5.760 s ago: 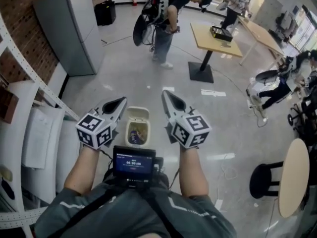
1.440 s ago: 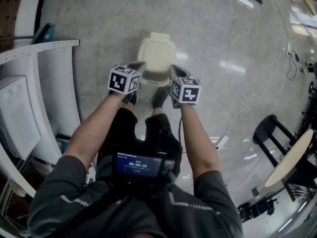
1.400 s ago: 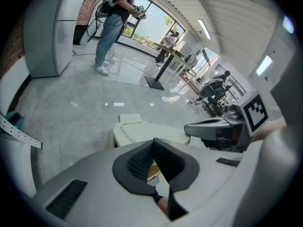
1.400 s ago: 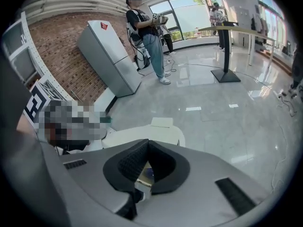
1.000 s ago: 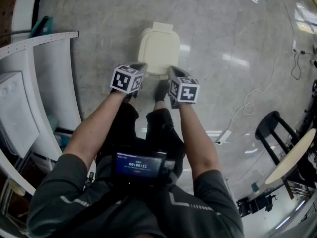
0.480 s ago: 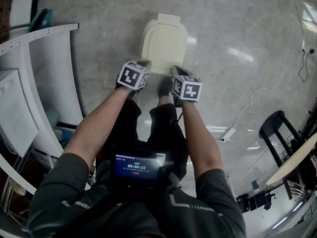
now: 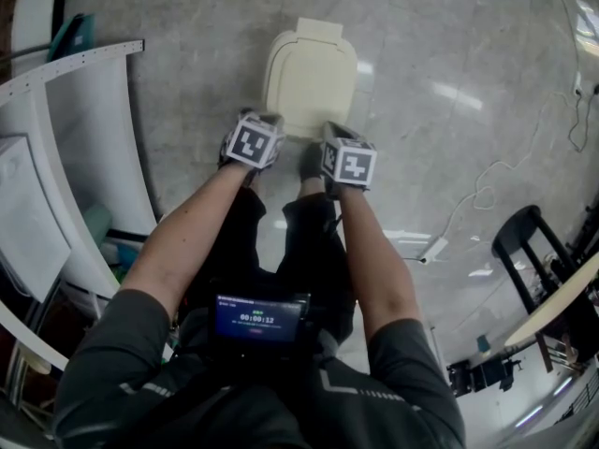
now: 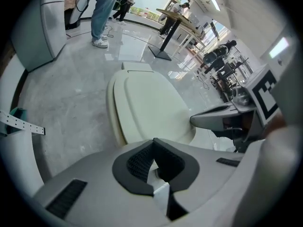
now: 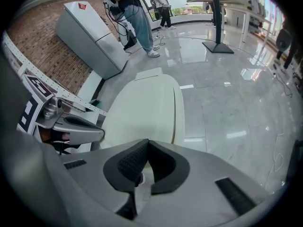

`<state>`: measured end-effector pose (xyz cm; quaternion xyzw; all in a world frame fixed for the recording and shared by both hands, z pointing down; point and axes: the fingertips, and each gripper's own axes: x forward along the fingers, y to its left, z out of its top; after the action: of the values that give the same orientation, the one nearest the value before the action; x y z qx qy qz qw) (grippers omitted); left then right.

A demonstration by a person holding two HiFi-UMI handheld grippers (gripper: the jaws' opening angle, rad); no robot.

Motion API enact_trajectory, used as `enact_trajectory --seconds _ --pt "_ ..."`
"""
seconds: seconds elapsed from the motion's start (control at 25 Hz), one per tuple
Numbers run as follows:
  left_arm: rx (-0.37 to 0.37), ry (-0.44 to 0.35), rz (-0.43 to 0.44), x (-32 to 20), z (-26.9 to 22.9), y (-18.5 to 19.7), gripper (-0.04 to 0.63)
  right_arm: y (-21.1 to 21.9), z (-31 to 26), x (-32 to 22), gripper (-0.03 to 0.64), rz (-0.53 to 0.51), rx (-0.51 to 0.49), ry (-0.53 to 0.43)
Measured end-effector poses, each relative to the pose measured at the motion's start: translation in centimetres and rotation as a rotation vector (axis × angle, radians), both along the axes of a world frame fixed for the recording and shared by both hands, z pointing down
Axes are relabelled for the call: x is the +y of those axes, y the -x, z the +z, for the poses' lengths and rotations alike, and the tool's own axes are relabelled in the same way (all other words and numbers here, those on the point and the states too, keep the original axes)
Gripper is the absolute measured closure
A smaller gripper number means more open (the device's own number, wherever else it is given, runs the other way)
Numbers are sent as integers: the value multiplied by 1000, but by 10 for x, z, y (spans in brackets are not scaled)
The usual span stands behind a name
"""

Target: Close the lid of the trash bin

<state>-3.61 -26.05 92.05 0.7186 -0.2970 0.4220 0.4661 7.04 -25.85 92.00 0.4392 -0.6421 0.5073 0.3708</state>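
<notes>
Head view looks steeply down on the cream trash bin (image 7: 281, 124) standing on the grey floor (image 7: 440, 157), with its lid (image 7: 311, 73) lying flat over the opening. Nearly six seconds ago the bin stood open with rubbish showing inside; over the last second and a half the lid has shown only its smooth top. Both gripper views agree: the lid (image 8: 147, 105) sits level on the rim, with no gap that I can make out. I judge the closing done, with at most a light press left to seat it.

The left gripper (image 7: 260, 127) and the right gripper (image 7: 333, 138) hang side by side at the near edge of the bin. Whether either touches the lid cannot be told. In the left gripper view the dark pads meet with nothing between them, and the right gripper view shows the same, so both grippers are closed and empty. Each one also sees the other beside it, the right gripper (image 8: 222, 122) low by the lid's edge.

A white rack (image 7: 94, 166) stands close on the left of the bin. Well apart on the right are a loose cable (image 7: 487, 195) and a black stool (image 7: 524, 241). Far off, a grey cabinet (image 9: 90, 32) stands by a brick wall, and a person (image 8: 102, 13) stands beyond the bin. Nothing lies between the grippers and the lid.
</notes>
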Motion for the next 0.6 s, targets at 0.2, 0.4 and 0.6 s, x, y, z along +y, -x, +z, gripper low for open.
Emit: enact_trajectory --seconds 0.2,0.4,0.6 --pt "-13 16 -17 4 9 2 591 1 10 4 606 -30 3 24" --pt "-5 32 -28 8 16 2 591 0 15 7 605 -42 49 50" --pt "-17 54 -21 15 22 3 591 -3 20 8 606 -32 69 66"
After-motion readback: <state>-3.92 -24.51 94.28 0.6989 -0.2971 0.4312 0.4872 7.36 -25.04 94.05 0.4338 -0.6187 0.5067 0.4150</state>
